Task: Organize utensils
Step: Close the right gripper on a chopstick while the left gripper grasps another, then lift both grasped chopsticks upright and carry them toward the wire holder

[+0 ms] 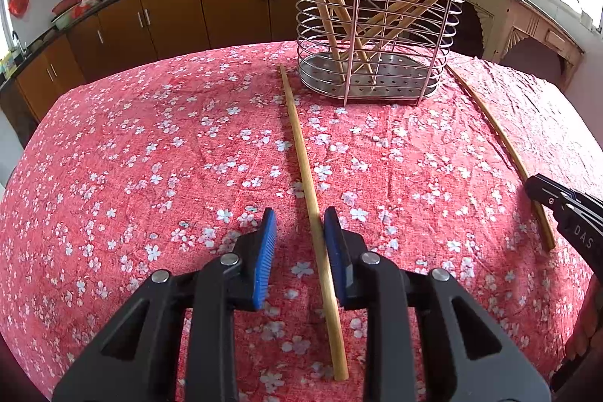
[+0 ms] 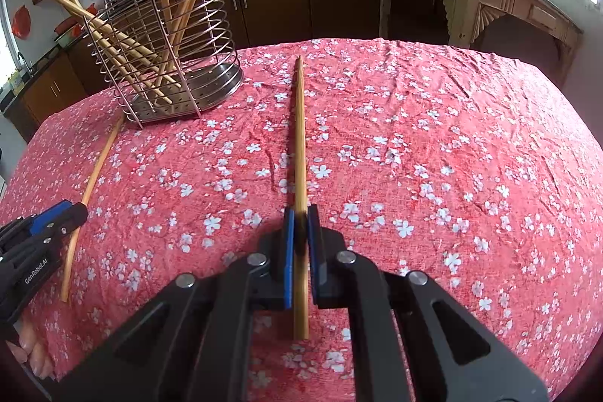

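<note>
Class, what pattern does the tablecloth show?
White blossoms on red tablecloth; right wrist view shows it best.

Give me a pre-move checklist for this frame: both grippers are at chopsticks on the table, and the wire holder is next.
1. Right gripper shut on the right chopstick: ok, the pads press both its sides.
2. Left gripper gripping the left chopstick: not ok, the stick lies between the jaws, against one pad, with a gap to the other.
3. Left chopstick aligned with the jaws: ok.
4. Wire holder upright on the tablecloth: ok.
5. Room in the holder: ok, chopsticks lean in both compartments with open space between them.
6. Right chopstick lifted off the cloth: cannot tell.
</note>
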### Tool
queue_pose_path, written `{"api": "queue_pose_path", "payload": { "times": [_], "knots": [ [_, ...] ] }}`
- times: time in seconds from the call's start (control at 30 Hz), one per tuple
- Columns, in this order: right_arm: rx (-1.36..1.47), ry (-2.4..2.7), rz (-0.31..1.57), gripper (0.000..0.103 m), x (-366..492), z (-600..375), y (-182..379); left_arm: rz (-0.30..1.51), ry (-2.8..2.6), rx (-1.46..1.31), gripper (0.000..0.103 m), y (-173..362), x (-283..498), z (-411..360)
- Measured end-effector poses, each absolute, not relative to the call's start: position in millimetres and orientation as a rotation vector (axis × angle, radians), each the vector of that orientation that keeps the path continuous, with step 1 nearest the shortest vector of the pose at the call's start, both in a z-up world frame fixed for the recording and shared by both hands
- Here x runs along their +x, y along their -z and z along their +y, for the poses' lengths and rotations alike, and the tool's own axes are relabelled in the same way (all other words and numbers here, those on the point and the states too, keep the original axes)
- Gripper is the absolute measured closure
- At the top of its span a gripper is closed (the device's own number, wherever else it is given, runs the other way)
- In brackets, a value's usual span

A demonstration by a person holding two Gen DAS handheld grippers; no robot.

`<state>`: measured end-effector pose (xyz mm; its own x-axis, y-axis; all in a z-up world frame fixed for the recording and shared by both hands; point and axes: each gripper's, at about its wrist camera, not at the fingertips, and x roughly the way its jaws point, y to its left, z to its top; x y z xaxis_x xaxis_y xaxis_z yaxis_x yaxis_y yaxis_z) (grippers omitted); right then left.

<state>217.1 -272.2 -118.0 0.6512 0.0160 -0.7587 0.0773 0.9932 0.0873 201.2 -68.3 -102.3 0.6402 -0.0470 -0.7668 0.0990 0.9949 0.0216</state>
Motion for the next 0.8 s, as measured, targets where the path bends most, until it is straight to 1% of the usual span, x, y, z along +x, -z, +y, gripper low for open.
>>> {"api": "queue_pose_path", "payload": {
  "times": [0.4, 0.43, 0.47, 0.67, 0.8],
  "knots": [
    [0.134, 0.026, 0.861, 0.095, 219, -277, 120, 0.872, 0.082, 0.064, 0.076, 103, 203, -70],
    [0.137, 0.025, 0.861, 0.095, 219, -278, 120, 0.872, 0.082, 0.063, 0.085, 102, 203, -70],
    [0.145, 0.022, 0.86, 0.095, 219, -278, 120, 0.871, 0.081, 0.061, 0.095, 102, 203, -69],
    [0.2, -0.022, 0.834, 0.095, 204, -286, 115, 0.879, 0.107, 0.056, 0.097, 101, 189, -64],
    [0.2, -0.026, 0.767, 0.095, 189, -289, 92, 0.834, 0.134, 0.034, 0.097, 87, 173, -53]
  ]
}}
